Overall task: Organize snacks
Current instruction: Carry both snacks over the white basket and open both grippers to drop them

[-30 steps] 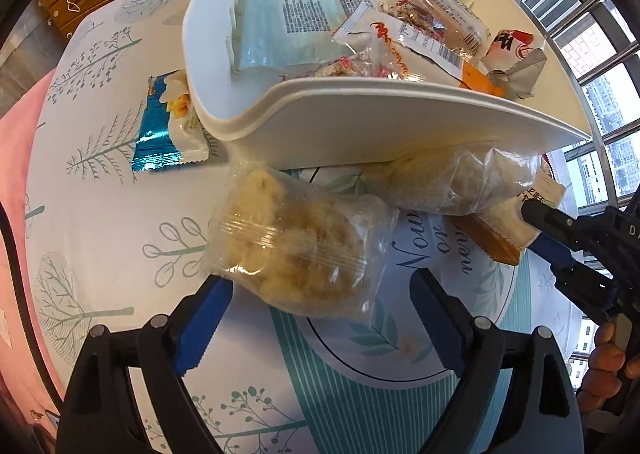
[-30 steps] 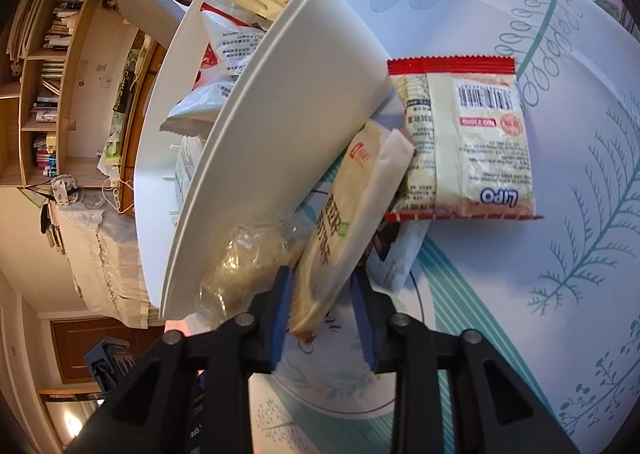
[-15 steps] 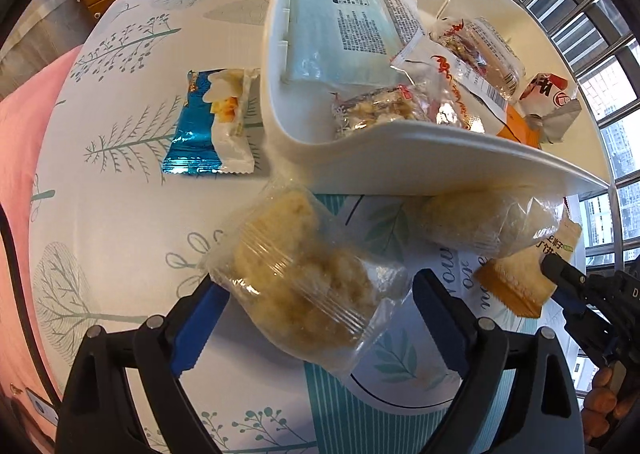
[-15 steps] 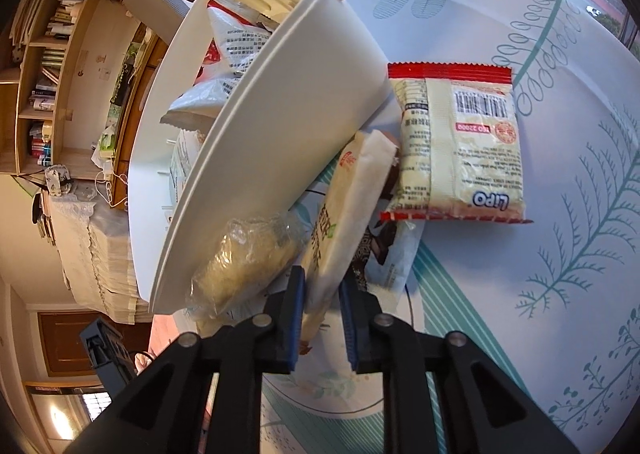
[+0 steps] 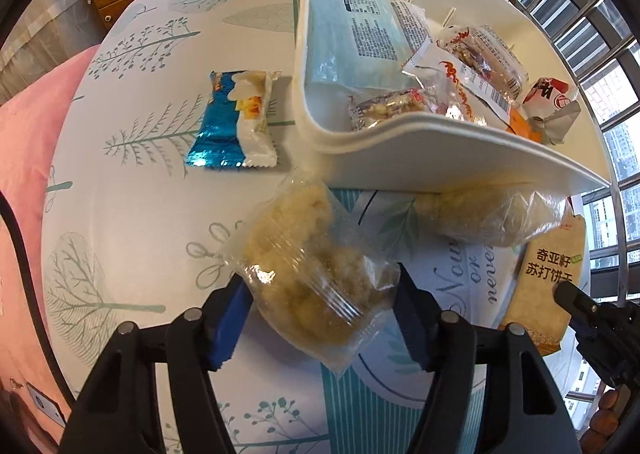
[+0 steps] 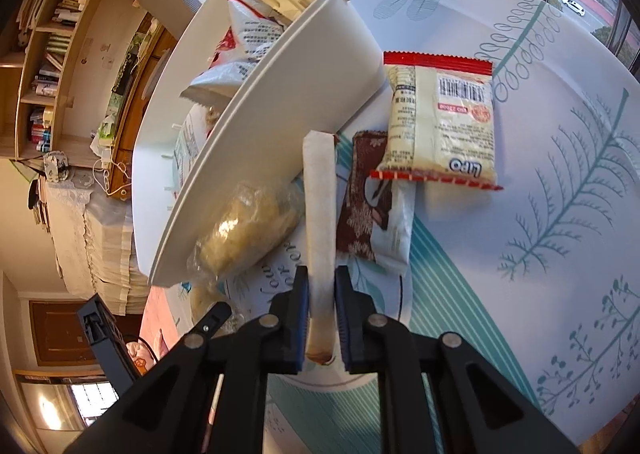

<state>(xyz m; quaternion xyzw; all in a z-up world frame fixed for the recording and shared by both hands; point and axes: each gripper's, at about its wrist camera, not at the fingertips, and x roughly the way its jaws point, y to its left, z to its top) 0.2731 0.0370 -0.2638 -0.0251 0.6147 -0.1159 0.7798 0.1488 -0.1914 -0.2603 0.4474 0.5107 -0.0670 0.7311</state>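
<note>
A white basket [image 5: 440,149] holding several snack packets stands on the patterned table. My left gripper [image 5: 320,318] is shut on a clear bag of yellow puffed snack [image 5: 308,274], just in front of the basket. My right gripper [image 6: 321,318] is shut on a tan cracker packet [image 6: 319,213], held edge-on beside the basket wall [image 6: 280,125]; the packet also shows in the left wrist view [image 5: 548,274]. A second clear puffed bag [image 5: 488,217] lies against the basket, also in the right wrist view [image 6: 248,230].
A blue and white packet [image 5: 234,125] lies left of the basket. A red-edged LIPO packet [image 6: 440,125] and a brown packet [image 6: 368,197] lie to the right of the basket. A pink cloth [image 5: 20,157] borders the table's left edge.
My left gripper has closed on the clear puffed bag and lifted it. My right gripper has raised the tan cracker packet and turned it edge-on beside the basket.
</note>
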